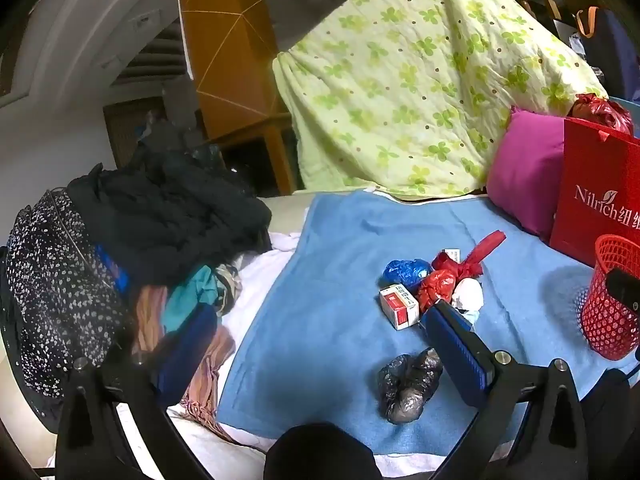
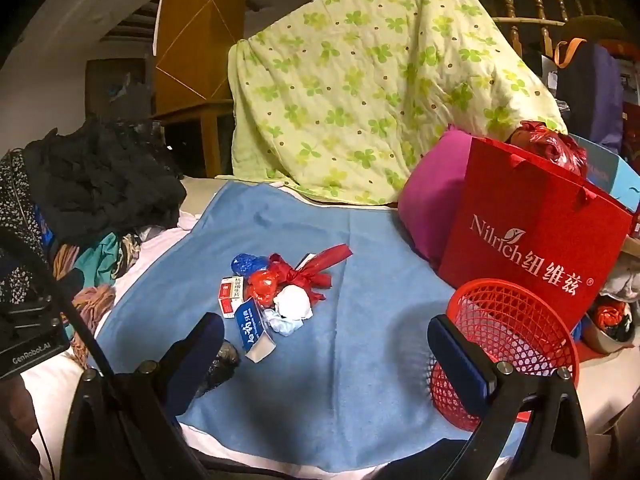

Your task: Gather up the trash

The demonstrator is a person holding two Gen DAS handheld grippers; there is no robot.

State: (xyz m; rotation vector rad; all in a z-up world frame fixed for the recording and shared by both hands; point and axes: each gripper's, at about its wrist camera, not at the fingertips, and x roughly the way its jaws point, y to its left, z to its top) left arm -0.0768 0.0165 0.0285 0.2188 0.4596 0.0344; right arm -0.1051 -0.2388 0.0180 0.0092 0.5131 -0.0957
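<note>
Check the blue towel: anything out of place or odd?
Yes: a pile of trash litters the middle of the blue towel, with a black bag wad apart nearer the camera. The red mesh basket stands upright, seemingly empty.

Blue towel (image 2: 320, 248), red mesh basket (image 2: 516, 320), red bag (image 2: 532, 232), green clover-print quilt (image 2: 360, 92), magenta pillow (image 2: 432, 200).

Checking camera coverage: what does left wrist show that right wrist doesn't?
Left wrist only: the black bag wad in full, and more of the clothes pile.

Right wrist only: the blue-and-white box at the front of the trash pile, the red basket nearly whole, the other gripper's body at the left edge, and clutter right of the red bag.

Both: blue towel, red-white box, white wad, red wads, floral quilt, pink cushion. Both grippers' jaws stand open, holding nothing.
</note>
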